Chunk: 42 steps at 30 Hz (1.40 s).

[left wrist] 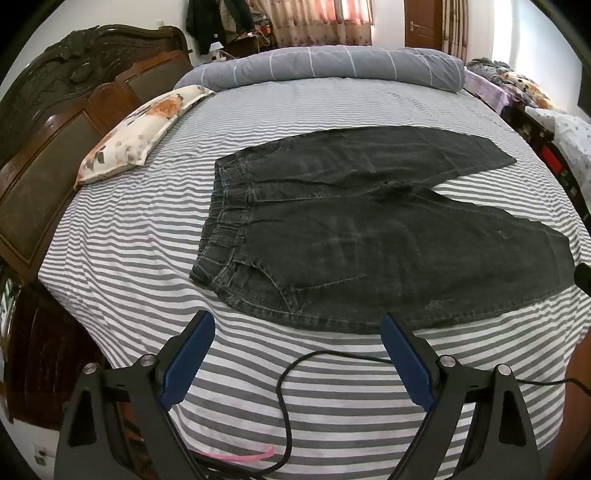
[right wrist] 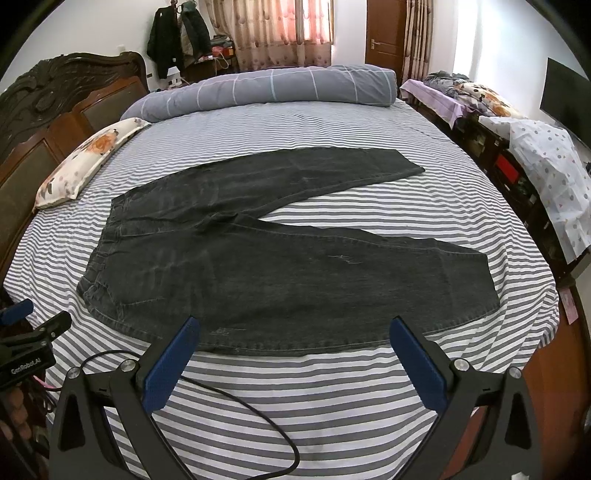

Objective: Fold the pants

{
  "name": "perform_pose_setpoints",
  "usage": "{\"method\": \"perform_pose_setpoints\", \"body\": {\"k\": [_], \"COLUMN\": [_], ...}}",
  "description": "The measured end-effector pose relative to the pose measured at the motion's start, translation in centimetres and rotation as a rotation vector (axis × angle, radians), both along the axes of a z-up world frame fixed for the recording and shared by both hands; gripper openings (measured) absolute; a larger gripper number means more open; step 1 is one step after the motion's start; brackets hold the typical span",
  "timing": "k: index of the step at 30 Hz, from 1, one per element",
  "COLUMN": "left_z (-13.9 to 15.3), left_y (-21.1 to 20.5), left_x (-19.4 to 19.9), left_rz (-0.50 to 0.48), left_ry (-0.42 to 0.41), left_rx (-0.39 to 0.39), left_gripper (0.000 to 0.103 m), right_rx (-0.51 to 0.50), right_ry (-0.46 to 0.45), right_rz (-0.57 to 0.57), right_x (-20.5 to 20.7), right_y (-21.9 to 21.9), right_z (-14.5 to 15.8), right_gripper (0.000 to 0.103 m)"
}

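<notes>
The blue-padded fingers [left wrist: 188,358] of the left gripper [left wrist: 297,325] stand spread wide and hold nothing, poised over the striped bedsheet [left wrist: 129,258] just short of the near edge of the pants [left wrist: 369,240]; from the left wrist the dark grey pants lie flat and unfolded in the middle of the bed, long axis running left to right, waistband at the left toward the carved wooden headboard [left wrist: 55,122], the two legs parting toward the right in a shallow V; a floral pillow [left wrist: 136,133] lies beside the headboard, well apart from the waistband; a rolled grey checked duvet [left wrist: 332,66] lies along the far side of the bed; a black cable [left wrist: 284,406] loops over the sheet between the fingers; curtains [left wrist: 314,22] and a brown door [left wrist: 421,22] stand beyond.

From the right wrist, the fingers [right wrist: 417,365] of the right gripper [right wrist: 293,328] likewise gape apart, empty, their tips just before the near leg's edge; the pants [right wrist: 277,273] point the same way, waistband left, hems right, the far leg angling away up the bed; the left gripper [right wrist: 33,332] shows at the left edge; the bedsheet [right wrist: 332,406] carries grey and white stripes; a low cabinet [right wrist: 517,184] draped with a spotted cloth [right wrist: 554,177] stands to the right of the bed; dark coats [right wrist: 177,37] hang in the far corner.
</notes>
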State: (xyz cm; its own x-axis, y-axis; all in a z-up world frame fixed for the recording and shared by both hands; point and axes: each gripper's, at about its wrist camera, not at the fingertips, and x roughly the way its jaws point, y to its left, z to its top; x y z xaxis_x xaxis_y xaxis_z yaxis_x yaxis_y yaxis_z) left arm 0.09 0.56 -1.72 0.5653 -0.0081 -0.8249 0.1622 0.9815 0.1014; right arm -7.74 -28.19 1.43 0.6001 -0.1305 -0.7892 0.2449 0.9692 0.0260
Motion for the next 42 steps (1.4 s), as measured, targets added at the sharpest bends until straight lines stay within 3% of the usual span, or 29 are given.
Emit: {"method": "perform_pose_setpoints", "body": {"k": [19, 34, 42], "left_z": [-0.22, -0.24, -0.09], "left_y": [0.27, 0.19, 0.21], "left_x": [0.01, 0.09, 0.40], "left_rz": [0.000, 0.005, 0.025], "left_ry": [-0.037, -0.021, -0.021], "left_rx": [0.006, -0.030, -0.013], "left_gripper": [0.091, 0.091, 0.091], "right_rx": [-0.011, -0.023, -0.021], "right_ry": [-0.003, -0.010, -0.010], "right_rz": [0.011, 0.011, 0.009], "right_x": [0.35, 0.61, 0.59], "right_y": [0.34, 0.52, 0.59], "right_z": [-0.08, 0.25, 0.26], "right_gripper": [0.103, 0.102, 0.102]}}
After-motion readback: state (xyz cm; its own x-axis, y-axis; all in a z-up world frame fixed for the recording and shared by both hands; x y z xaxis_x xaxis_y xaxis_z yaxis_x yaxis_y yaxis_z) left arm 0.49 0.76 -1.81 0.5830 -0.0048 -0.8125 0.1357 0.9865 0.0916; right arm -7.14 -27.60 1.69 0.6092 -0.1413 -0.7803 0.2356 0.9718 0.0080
